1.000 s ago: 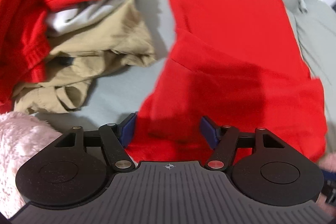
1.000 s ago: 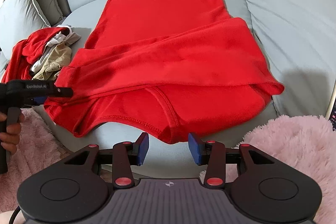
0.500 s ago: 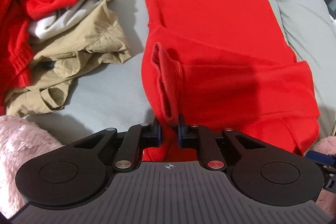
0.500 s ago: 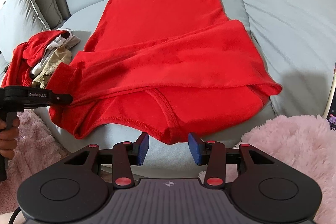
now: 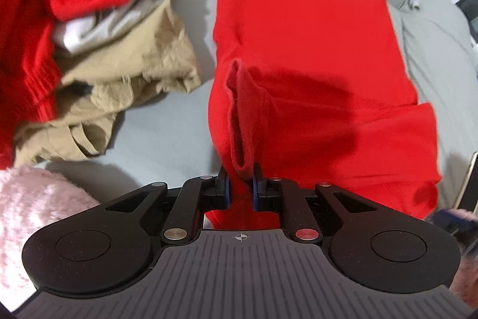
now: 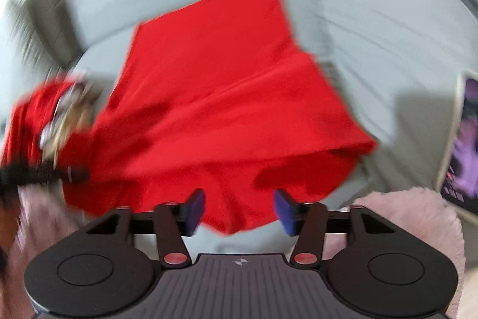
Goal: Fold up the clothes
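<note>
Red garment [image 5: 313, 56]: spread flat on my grey sofa [image 5: 167, 133], one sleeve [image 5: 242, 109] bunched up.
Left gripper [image 5: 240, 187]: I clench the sleeve cuff.
Right gripper [image 6: 237, 210]: jaws just opening, pads apart, the garment's near edge between them, unpinched.
Clothes pile [image 5: 89, 29]: heaped left of the garment.

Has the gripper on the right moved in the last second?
Yes. The right gripper has swung toward the red garment: its near hem, earlier ahead of the fingers, now lies between them, against the grey sofa. The fingers have just been opening.
</note>
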A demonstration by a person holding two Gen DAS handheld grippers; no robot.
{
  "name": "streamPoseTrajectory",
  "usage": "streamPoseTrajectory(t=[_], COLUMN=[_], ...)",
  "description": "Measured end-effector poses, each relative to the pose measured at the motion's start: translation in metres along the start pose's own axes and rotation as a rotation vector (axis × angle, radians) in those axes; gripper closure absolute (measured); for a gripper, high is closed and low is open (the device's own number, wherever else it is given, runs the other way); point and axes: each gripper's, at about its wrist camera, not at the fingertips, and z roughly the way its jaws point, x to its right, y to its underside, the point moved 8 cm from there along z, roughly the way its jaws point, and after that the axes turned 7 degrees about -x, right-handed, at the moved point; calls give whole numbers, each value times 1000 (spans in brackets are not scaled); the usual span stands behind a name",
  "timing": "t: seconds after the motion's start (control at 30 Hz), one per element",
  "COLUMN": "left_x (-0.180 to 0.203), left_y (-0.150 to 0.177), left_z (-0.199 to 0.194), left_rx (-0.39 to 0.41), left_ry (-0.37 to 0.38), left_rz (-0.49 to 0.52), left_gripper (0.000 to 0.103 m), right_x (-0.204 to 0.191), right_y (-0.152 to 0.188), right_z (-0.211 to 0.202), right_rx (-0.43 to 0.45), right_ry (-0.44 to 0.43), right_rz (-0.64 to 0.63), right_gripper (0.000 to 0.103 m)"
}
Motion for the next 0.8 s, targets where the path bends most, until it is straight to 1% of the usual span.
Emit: streamPoseTrajectory(t=[0.07,0.13,0.2,0.27,0.33,0.43,0.47,0.5,0.53,0.6,0.67,0.73,0.8], left_x=[0,1,1,1,-1,-1,-1,-2,-2,-4,-5,-5,-5], left_y=[2,3,4,4,4,6,6,7,7,7,7,7,7], left_z=[5,6,7,8,9,10,10,10,10,10,10,10,9], left_rx=[9,14,16,15,15,21,23,25,25,25,24,24,24], left_ry=[-4,-6,-5,-1,4,0,-2,-5,-5,-4,-4,-5,-4], left_rz=[9,20,27,23,10,10,13,14,13,11,11,11,10], left_gripper=[88,88,87,87,86,84,83,83,82,82,82,82,82], right_x=[21,43,58,72,82,93,95,97,98,97,97,93,85], right_y=[-14,-30,-42,-51,-51,-42,-38,-37,-36,-35,-35,-33,-31], right_z=[-2,-2,3,15,30,53,59,60,60,59,57,54,53], right_rx=[24,55,63,36,-22,-99,-110,-92,-51,-17,16,49,78], right_ry=[5,47,82,101,88,20,-17,-23,-27,-31,-30,-14,13], right_rz=[100,166,186,193,235,360,420,445,467,468,473,447,403], right_gripper=[37,32,32,31,31,32,32,34,40,42,50,52,58])
